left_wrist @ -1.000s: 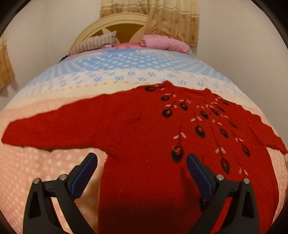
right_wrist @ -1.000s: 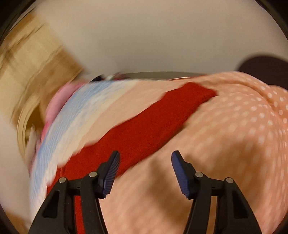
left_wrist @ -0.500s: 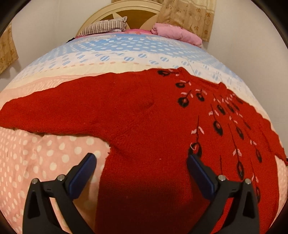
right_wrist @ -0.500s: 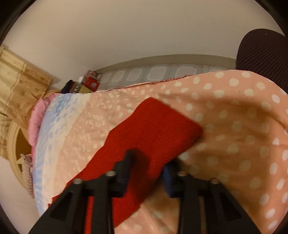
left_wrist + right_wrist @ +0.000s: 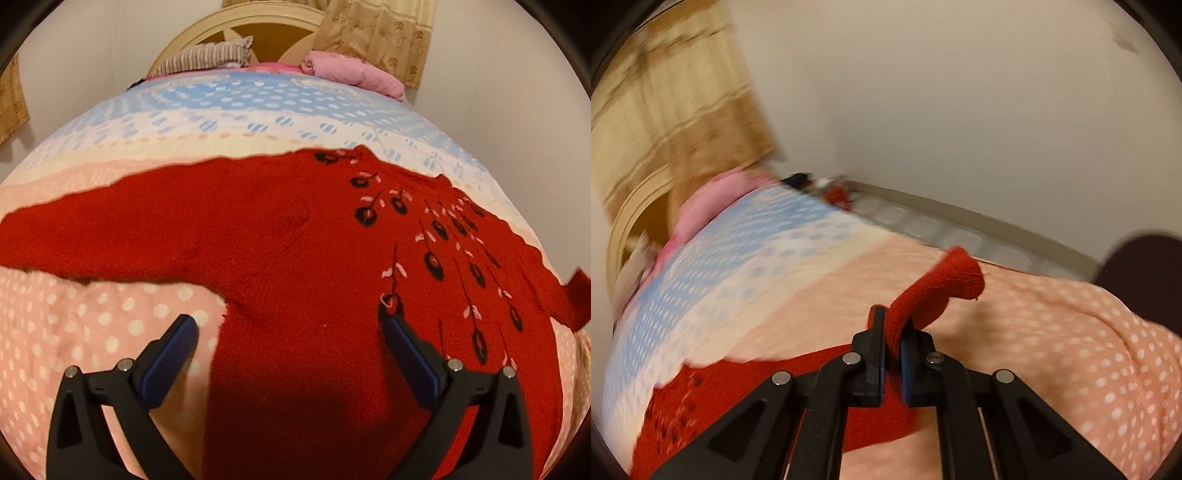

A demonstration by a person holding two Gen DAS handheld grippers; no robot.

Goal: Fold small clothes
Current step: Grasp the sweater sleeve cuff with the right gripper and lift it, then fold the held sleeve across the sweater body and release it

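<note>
Now the red sweater [image 5: 303, 258] is spread flat on the bed [image 5: 92, 332] beneath the wide-open, empty left gripper [image 5: 288, 332]. Its right sleeve [image 5: 938, 291] is pinched in the closed right gripper [image 5: 892, 332], whose jaws have just been closing. Should the knit slip, the fold would be lost. Only the right view shows that grip; only the left shows the body.

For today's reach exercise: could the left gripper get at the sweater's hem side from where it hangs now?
Probably yes. The left gripper is open above the sweater, which lies flat on the bed, and nothing lies between its fingers and the cloth.
</note>
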